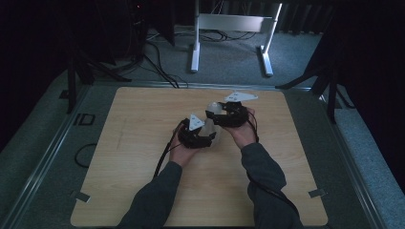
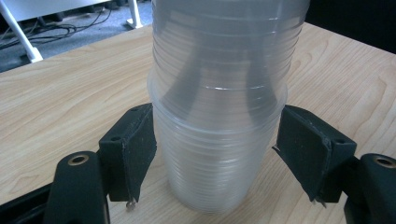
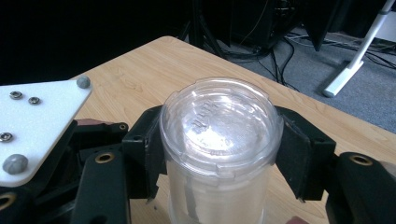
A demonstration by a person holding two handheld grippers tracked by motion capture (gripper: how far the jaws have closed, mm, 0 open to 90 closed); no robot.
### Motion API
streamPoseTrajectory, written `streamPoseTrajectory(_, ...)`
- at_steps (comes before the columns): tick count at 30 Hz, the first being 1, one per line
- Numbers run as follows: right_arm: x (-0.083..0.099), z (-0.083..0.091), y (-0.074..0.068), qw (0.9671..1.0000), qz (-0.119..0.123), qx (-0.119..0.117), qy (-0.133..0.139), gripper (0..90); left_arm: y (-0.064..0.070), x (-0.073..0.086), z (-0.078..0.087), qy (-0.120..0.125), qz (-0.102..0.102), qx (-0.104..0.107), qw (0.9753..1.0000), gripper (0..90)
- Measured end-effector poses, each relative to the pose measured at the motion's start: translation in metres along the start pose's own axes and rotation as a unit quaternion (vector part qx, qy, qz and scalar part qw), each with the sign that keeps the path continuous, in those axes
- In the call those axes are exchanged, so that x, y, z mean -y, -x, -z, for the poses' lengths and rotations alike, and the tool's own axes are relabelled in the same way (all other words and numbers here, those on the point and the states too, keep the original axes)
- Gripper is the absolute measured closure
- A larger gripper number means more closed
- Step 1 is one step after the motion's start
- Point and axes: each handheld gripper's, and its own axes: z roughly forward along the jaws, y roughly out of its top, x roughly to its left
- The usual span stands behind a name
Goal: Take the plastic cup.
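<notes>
Looking down from the high view, saw a wooden table (image 1: 143,157) with both forearms reaching in from the bottom edge; left gripper (image 1: 206,137) and right gripper (image 1: 216,114) met near the table's middle, close together, around a pale stack of clear plastic cups (image 1: 213,125)

Turning to the left gripper view, found the cups (image 2: 219,116) nested one inside another, upright between the two black jaws; jaws stood narrow, pressed to the lower cup on both sides just below its rim, holding it

Moving to the right gripper view, met the ridged round end of the cups (image 3: 219,126) facing the camera; jaws clamped against it left and right, gripping; left gripper's white plate (image 3: 32,126) sat just beside
</notes>
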Motion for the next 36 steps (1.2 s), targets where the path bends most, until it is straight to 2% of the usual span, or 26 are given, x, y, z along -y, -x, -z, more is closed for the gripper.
streamPoseTrajectory(10, -0.0031, 0.0015, 0.0008, 1.0, 0.0, -0.002, 0.001, 38.5, -0.0005, 0.0012, -0.0015, -0.006, -0.007, 0.001, 1.0, 29.7)
streamPoseTrajectory(17, -0.0052, 0.0015, 0.0007, 1.0, -0.001, -0.002, 0.002, 38.4, -0.0004, 0.0008, -0.0008, -0.002, -0.005, -0.001, 1.0, 29.7)
streamPoseTrajectory(25, -0.0055, 0.0003, 0.0006, 0.9998, -0.013, -0.012, -0.001, 38.5, -0.0004, -0.0011, -0.0039, 0.006, -0.004, -0.002, 1.0, 22.7)
streamPoseTrajectory(36, -0.0056, -0.0023, 0.0003, 0.9997, -0.014, -0.018, -0.011, 37.5, 0.0014, -0.0007, -0.0086, 0.001, -0.011, -0.01, 0.9999, 22.2)
